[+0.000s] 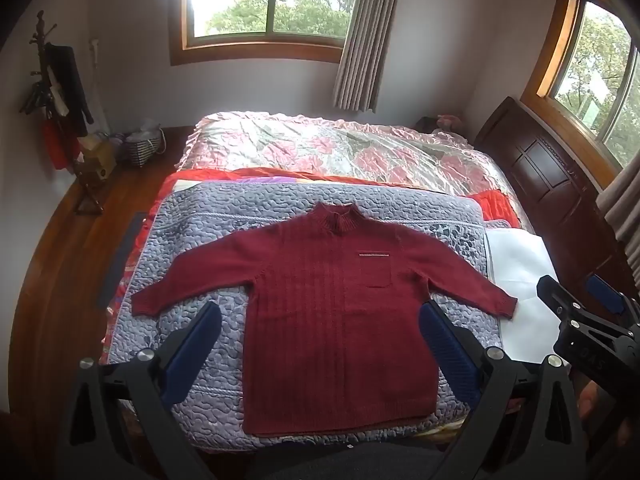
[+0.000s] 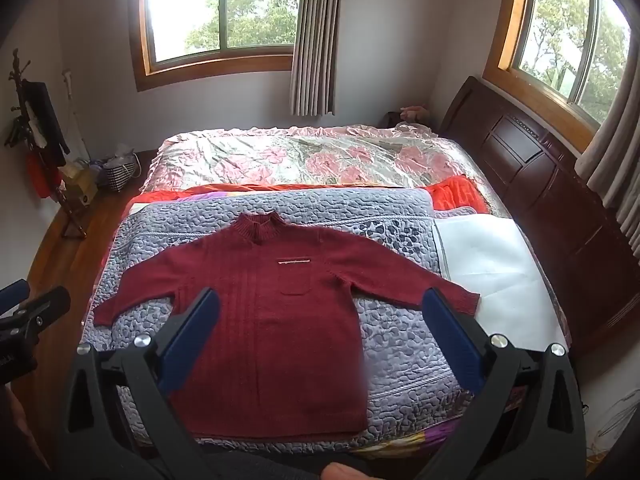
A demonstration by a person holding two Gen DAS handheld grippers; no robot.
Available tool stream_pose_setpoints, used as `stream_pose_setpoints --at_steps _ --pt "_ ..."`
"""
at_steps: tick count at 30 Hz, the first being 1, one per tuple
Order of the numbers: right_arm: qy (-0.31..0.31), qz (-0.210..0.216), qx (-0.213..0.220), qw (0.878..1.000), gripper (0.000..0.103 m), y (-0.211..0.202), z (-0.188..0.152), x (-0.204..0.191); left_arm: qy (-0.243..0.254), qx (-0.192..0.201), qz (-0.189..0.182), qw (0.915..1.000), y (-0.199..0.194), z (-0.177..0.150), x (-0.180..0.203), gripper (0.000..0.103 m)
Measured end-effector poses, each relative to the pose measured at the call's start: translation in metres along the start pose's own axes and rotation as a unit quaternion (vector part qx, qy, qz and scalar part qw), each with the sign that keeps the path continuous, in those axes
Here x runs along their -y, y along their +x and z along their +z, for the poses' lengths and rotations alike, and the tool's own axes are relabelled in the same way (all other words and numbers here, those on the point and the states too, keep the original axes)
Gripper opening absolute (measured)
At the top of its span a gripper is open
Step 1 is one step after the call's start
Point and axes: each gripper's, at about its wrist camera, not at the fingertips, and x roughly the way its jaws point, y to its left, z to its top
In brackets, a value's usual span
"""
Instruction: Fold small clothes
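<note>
A dark red knitted sweater (image 1: 336, 312) (image 2: 276, 320) lies flat, front up, on a lilac quilted pad (image 1: 188, 248) (image 2: 400, 340) at the near end of the bed. Both sleeves are spread out to the sides, the collar points away from me. My left gripper (image 1: 320, 320) hovers open above the sweater's lower body, nothing between its blue pads. My right gripper (image 2: 320, 308) is open too, above the sweater's right half. In the left wrist view the right gripper (image 1: 576, 300) shows at the right edge; the left gripper (image 2: 24, 300) shows at the left edge of the right wrist view.
A white sheet (image 1: 520, 264) (image 2: 492, 268) lies right of the pad. Behind it spreads a pink floral bedspread (image 1: 340, 148) (image 2: 304, 156). A dark wooden headboard (image 1: 548, 176) (image 2: 540, 172) stands on the right. A coat stand (image 1: 56, 120) and bags (image 1: 140, 144) stand on the wooden floor at the left.
</note>
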Motion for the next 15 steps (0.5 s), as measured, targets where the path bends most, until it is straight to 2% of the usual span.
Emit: stream_pose_setpoints --at_steps 15 --pt "0.001 0.003 0.005 1.000 0.100 0.0002 0.0013 0.0050 0.002 -0.006 0.001 1.0000 0.0038 0.0022 0.0006 0.099"
